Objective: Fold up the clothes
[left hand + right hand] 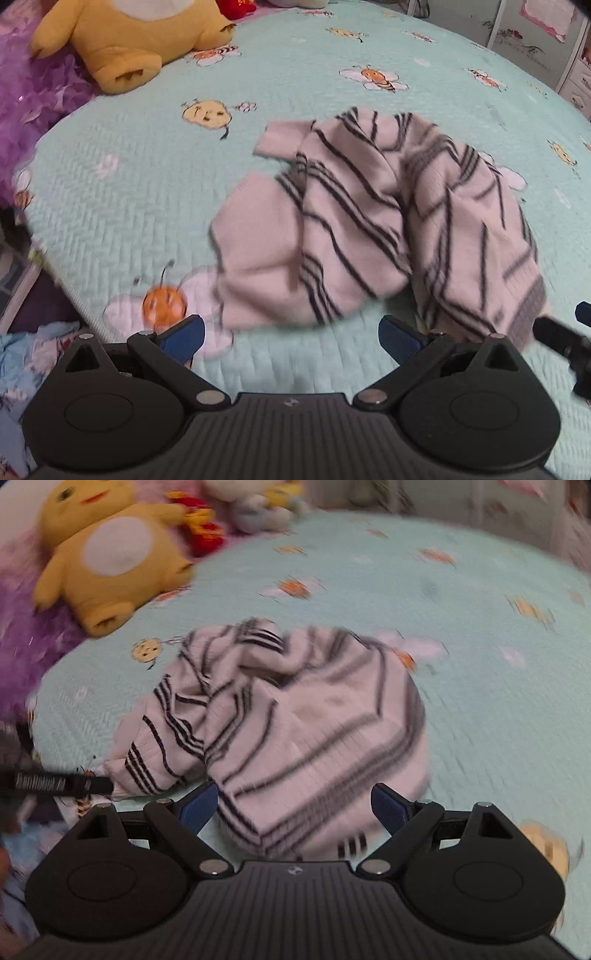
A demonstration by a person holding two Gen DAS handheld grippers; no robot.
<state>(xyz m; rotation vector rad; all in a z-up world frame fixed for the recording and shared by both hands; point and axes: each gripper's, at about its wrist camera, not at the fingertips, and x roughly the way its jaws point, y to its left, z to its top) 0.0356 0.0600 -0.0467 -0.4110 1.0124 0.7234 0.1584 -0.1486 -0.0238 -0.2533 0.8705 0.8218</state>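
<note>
Sweater (369, 221), pale pink with dark stripes, lies crumpled in a heap on the bed (147, 206), filling the middle and right of the left wrist view and the centre of the right wrist view. One sleeve cuff pokes out toward the upper left of the heap. The bed cover is mint green, quilted and printed with little bees.

The left claw (291, 338) sits at the bottom of its frame with its blue-tipped fingers spread wide, holding nothing, just short of the sweater's near edge. The right claw (293, 808) is likewise released, its fingers apart on either side of the sweater's near hem; whether they touch the cloth I cannot tell through the blur.

A yellow plush toy (125, 40) lies in the upper left, well apart from the sweater, with a fluffy purple blanket (29, 107) beside it along the left edge.
</note>
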